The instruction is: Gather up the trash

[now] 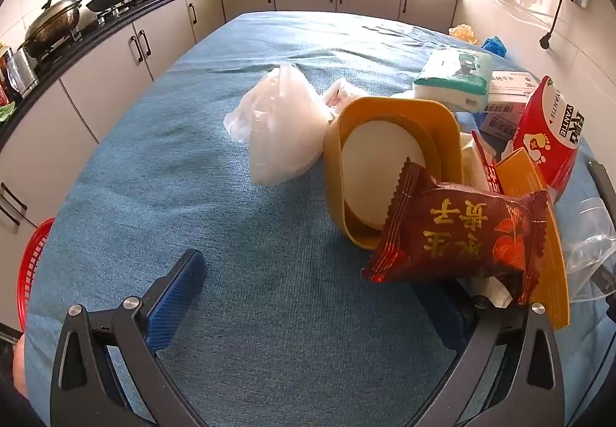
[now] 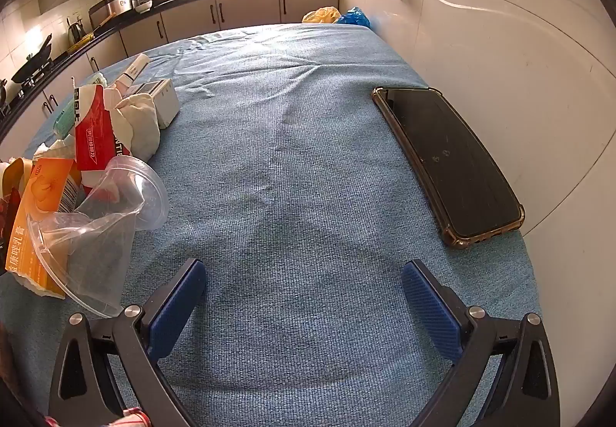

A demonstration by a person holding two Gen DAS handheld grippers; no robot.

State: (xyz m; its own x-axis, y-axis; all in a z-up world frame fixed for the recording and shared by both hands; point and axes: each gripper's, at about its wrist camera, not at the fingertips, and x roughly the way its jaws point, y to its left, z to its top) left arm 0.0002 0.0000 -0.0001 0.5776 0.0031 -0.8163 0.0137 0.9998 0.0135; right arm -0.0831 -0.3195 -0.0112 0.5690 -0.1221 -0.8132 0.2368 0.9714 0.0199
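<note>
A heap of trash lies on the blue cloth table [image 1: 192, 196]. In it are a yellow tub [image 1: 335, 165] on its side, a brown-red snack wrapper [image 1: 462, 238], a white plastic bag [image 1: 281, 126], a red-and-white carton [image 1: 546, 130] and an orange box [image 1: 519, 173]. My left gripper [image 1: 308, 296] stands open just left of the wrapper, which covers its right fingertip. My right gripper [image 2: 304, 303] is open over bare cloth. To its left sit clear plastic cups [image 2: 104, 226], the orange box [image 2: 34, 223], the red-and-white carton [image 2: 94, 134] and a crumpled white tissue [image 2: 138, 123].
A phone in a brown case [image 2: 450, 161] lies by the white wall on the right. A tissue pack [image 1: 454, 80] and small boxes [image 2: 165, 99] sit behind the heap. A red basket [image 1: 30, 265] shows at the left table edge. Kitchen counters with pans [image 1: 54, 22] run along the left and back.
</note>
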